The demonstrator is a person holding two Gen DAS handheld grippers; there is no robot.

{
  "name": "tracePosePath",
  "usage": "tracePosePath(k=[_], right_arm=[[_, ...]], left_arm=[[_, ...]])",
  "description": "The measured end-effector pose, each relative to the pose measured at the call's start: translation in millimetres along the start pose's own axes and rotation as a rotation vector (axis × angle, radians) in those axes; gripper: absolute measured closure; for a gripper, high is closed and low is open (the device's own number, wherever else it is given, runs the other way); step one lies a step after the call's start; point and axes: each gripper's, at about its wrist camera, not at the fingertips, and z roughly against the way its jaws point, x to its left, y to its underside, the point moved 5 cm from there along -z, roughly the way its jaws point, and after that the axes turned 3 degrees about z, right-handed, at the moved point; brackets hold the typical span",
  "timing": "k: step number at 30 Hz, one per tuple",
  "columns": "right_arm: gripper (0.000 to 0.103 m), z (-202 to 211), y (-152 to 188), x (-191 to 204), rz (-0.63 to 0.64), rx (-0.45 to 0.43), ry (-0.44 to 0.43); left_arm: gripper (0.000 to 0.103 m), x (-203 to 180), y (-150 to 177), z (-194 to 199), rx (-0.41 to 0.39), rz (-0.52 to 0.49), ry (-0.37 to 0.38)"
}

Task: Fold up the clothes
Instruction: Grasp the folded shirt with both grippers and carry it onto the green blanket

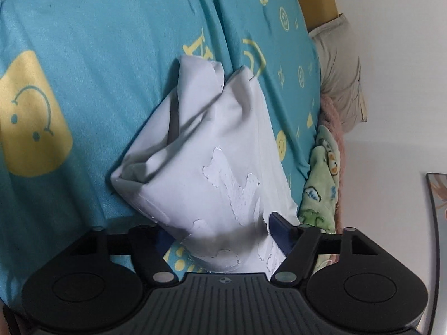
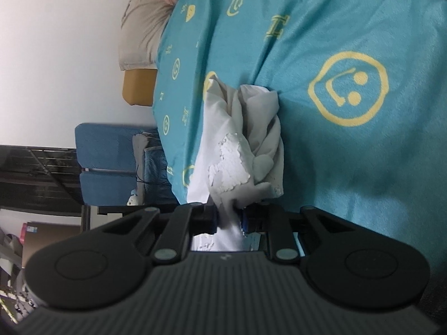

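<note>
White cotton garment with cracked white print [image 1: 212, 150], bunched not flat on the teal smiley-print bedsheet [image 1: 97, 55]; left gripper [image 1: 220, 231] spread around it, right gripper [image 2: 229, 215] pinching its cloth; folding unfinished.

A white garment [image 1: 223, 150] with a cracked white print lies bunched and loosely folded on the teal bedsheet [image 1: 97, 55]. In the left wrist view it stretches from 6 o'clock toward 12, its far end crumpled.

Black ribbed claw [image 2: 228, 217] bodies, silver pivot screws, blue pads.
</note>
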Motion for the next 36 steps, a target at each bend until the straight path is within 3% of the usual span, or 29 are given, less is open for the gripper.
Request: tracePosePath(k=[8, 15, 22, 28, 32, 36], right_arm=[[0.085, 8.1, 1.4, 12.2, 0.052, -0.042, -0.018], [0.085, 55.5, 7.3, 40.3, 0.094, -0.121, -0.087], [0.085, 141.5, -13.6, 43.6, 0.059, -0.236, -0.109], [0.085, 200.5, -87.2, 42.2, 0.059, -0.316, -0.054], [0.085, 240.2, -163.6, 60.4, 0.118, -0.423, -0.019], [0.085, 289.9, -242.0, 92.8, 0.216, -0.575, 0.013]], left_arm=[[0.073, -21.6, -1.3, 10.4, -0.075, -0.055, 0.035], [0.077, -86.9, 21.1, 41.2, -0.072, -0.153, 0.100], [0.077, -162.4, 80.7, 26.8, 0.073, -0.272, 0.069], [0.077, -244.7, 137.5, -34.9, 0.172, -0.376, 0.063], [0.077, -311.3, 177.5, -86.3, 0.265, -0.415, 0.132], [0.077, -378.4, 239.1, -126.7, 0.321, -0.503, 0.257]])
